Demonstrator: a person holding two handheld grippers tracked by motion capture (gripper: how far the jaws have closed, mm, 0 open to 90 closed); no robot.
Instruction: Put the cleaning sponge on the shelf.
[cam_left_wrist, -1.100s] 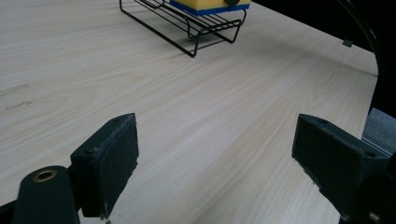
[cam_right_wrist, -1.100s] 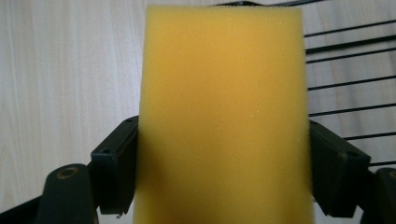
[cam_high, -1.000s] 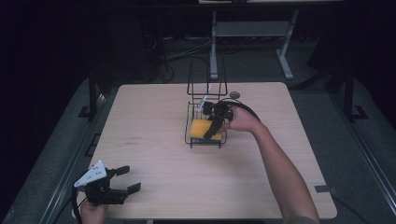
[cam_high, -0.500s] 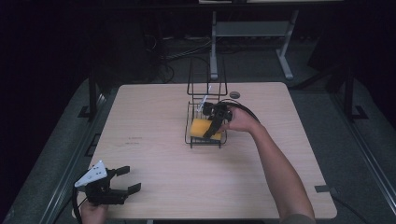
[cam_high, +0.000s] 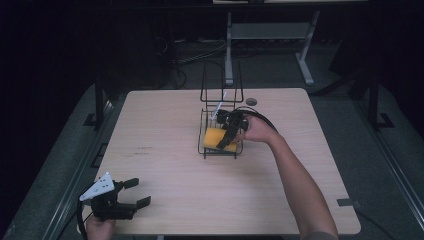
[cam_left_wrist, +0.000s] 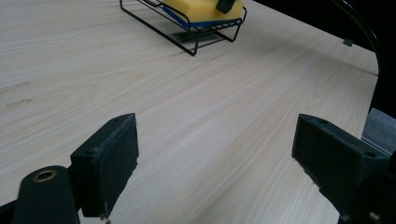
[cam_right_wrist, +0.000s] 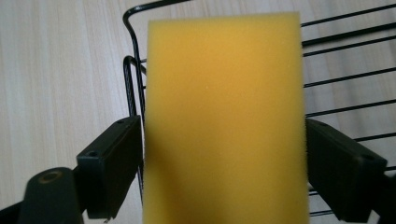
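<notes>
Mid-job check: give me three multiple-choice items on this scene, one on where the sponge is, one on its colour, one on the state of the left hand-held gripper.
1. Where is the sponge?
A. in the wire rack
B. on the floor
C. at the table's near left corner

2. What colour is the sponge's top?
A. green
B. yellow
C. white

3. How is the left hand-held gripper?
A. shut on the sponge
B. shut on the rack
C. open, holding nothing

Key: 1 A, the high view shows it inside the rack's base, with the right hand-held gripper jaws on either side; 2 B, the right gripper view shows plain yellow foam; 3 C, the left gripper view shows its jaws wide apart over bare table.
</notes>
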